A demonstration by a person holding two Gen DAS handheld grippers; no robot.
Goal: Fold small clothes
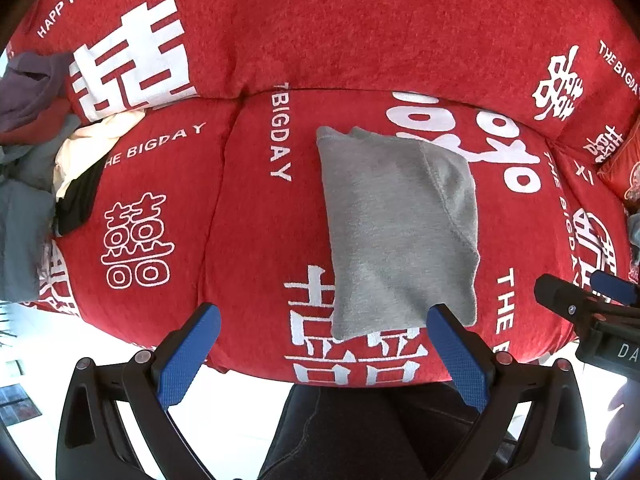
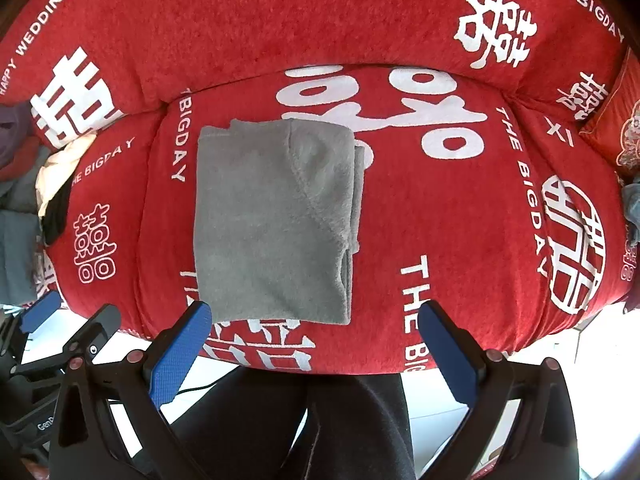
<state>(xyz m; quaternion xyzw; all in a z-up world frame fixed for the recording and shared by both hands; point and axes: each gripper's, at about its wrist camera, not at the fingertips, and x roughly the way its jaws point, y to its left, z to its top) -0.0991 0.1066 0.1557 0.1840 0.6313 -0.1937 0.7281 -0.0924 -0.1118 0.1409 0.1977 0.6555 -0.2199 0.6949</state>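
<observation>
A grey fleece garment [image 1: 396, 232] lies folded into a neat rectangle on the red sofa seat [image 1: 248, 240]; in the right wrist view the same grey garment [image 2: 272, 220] sits left of centre. My left gripper [image 1: 324, 320] hovers open near the garment's front edge, nothing between its blue pads. My right gripper [image 2: 314, 316] is open too, just in front of the garment, holding nothing. The right gripper [image 1: 592, 300] shows at the right edge of the left wrist view; the left gripper [image 2: 60, 320] shows at the lower left of the right wrist view.
A heap of unfolded clothes [image 1: 36, 152] in purple, cream, black and grey lies on the sofa's left end. A red cushion [image 2: 620, 128] stands at the far right. The person's dark-trousered legs [image 2: 304, 428] are below the seat edge, over a pale floor [image 1: 120, 352].
</observation>
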